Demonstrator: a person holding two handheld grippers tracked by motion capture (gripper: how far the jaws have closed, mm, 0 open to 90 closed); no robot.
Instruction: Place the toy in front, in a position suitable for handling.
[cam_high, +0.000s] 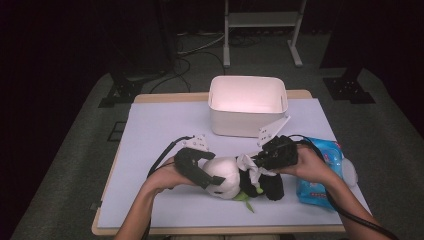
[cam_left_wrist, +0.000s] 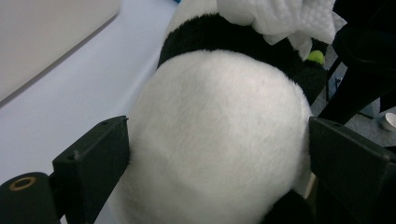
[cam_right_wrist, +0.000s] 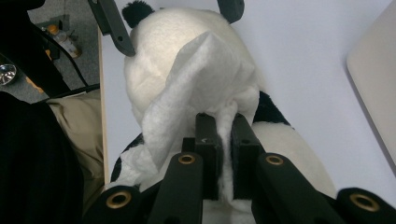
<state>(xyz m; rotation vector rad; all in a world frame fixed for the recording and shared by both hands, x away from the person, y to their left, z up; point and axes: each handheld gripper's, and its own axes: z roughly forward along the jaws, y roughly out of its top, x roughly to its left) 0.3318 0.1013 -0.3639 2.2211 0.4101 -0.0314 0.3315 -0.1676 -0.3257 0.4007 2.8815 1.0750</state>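
The plush panda (cam_high: 235, 177) lies on the worktop (cam_high: 160, 130) in front of the white bin (cam_high: 247, 105), soft and light, so the spread left hand-held gripper (cam_high: 210, 180) should squeeze its round head, while the right hand-held gripper (cam_high: 257, 162) pinches a thin, tearable tissue (cam_right_wrist: 196, 79).

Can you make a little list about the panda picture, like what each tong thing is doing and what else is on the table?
toy: plush panda lying on the table
left tongs: open wide around the panda's white head, one jaw at each side
right tongs: shut on a white tissue, held over the panda
behind the panda: white bin, nothing seen inside
right side of the table: blue pack of wipes
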